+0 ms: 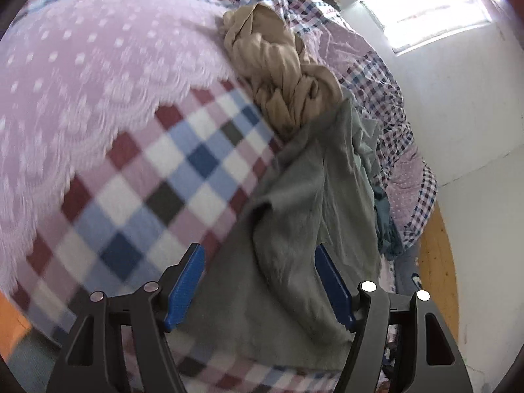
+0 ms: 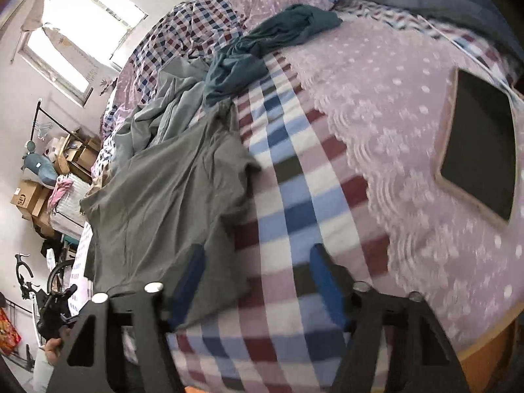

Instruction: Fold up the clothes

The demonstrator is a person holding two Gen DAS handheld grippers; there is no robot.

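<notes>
Four garments [image 2: 170, 196], one tablet [image 2: 478, 150].

shirt [image 2: 170, 203]: flat on bed [image 2: 294, 203], left of tablet [image 2: 478, 150]
crumpled pile [image 2: 170, 111]: behind shirt
twisted garment [image 1: 281, 75]: probably beyond pile
boxes [image 2: 29, 196]: off bed, far left

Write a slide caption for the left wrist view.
Left claw open over a grey shirt on the checked bedspread, a tan garment bunched beyond.

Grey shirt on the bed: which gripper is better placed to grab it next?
Left, probably. The left gripper has open jaws straddling the grey shirt. The right gripper, also open, sits mostly over the checked blanket.
</notes>
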